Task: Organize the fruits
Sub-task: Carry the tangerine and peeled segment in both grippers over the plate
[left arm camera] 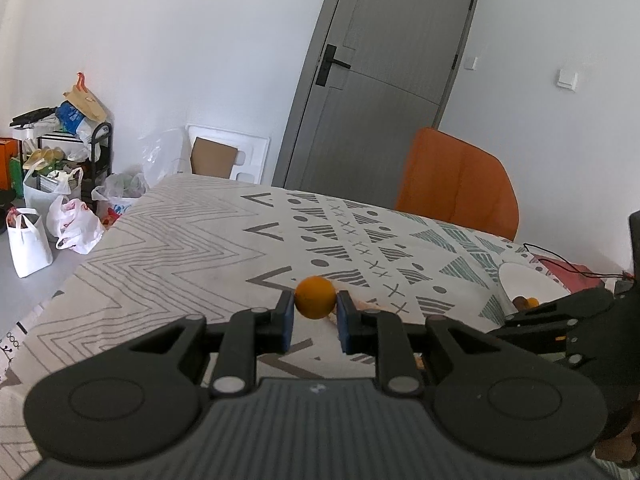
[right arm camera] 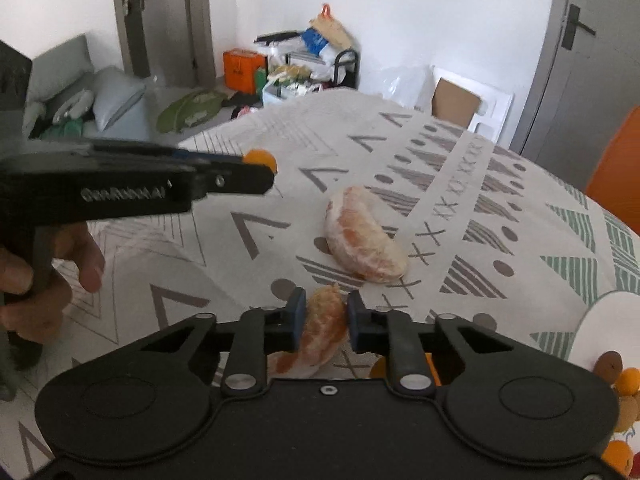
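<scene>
Your left hand-held gripper [left arm camera: 315, 312] is pinching a small round orange fruit [left arm camera: 315, 297] between its blue pads, holding it above the patterned tablecloth [left arm camera: 168, 240] that covers the counter. From the right wrist view, the same gripper reaches in from the left side, with your hand [right arm camera: 48, 276] wrapped around its black handle and the fruit peeking out at its tip.

Your right hand-held gripper [right arm camera: 325, 316] is pressed together on a peeled citrus piece [right arm camera: 320, 332], the pads squeezing its pale, pithy flesh low over the cloth. Just ahead of it a larger peeled citrus piece [right arm camera: 362, 236] lies on the cloth by itself, apart from both grippers.

At the right edge of the counter sits a white plate [left arm camera: 532, 280] with a few small orange and brown fruits [right arm camera: 618, 380] on it. An orange chair [left arm camera: 456, 180] stands behind the counter, in front of a grey door [left arm camera: 380, 92].
</scene>
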`<state>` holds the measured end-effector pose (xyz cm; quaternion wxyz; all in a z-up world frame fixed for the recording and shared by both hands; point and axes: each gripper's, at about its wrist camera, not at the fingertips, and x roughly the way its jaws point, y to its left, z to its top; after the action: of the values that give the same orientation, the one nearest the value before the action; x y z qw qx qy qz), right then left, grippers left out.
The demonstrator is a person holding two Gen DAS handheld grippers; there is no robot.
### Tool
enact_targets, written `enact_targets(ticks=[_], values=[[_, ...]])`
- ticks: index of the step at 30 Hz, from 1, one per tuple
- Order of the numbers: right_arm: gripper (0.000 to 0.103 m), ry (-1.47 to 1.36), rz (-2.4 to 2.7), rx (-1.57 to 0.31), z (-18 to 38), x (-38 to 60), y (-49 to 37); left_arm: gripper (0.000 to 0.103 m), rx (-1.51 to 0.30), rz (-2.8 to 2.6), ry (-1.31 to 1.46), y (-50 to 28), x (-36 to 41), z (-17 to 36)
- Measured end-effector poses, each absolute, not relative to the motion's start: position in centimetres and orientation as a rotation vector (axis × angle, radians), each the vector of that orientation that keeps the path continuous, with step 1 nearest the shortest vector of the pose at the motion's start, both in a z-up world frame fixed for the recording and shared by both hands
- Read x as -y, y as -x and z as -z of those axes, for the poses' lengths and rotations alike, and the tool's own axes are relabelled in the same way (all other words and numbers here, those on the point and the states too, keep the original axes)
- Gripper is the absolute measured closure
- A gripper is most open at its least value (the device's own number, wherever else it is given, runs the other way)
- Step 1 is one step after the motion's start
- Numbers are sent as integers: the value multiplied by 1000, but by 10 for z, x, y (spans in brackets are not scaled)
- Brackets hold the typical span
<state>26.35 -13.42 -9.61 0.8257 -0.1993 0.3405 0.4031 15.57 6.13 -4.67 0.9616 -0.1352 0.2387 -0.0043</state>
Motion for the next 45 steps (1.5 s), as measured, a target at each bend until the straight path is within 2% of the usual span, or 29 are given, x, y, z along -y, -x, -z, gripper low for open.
enact_targets(ticks=[6, 30, 45], values=[[91, 368, -828, -672, 81, 151, -260, 82, -465, 14, 254, -153, -53, 37], [91, 131, -629, -491, 42, 281, -280, 82, -451, 141, 87, -165, 46, 3], [91, 59, -547, -435, 47, 337, -297, 82, -459, 194, -2, -193, 106, 1]])
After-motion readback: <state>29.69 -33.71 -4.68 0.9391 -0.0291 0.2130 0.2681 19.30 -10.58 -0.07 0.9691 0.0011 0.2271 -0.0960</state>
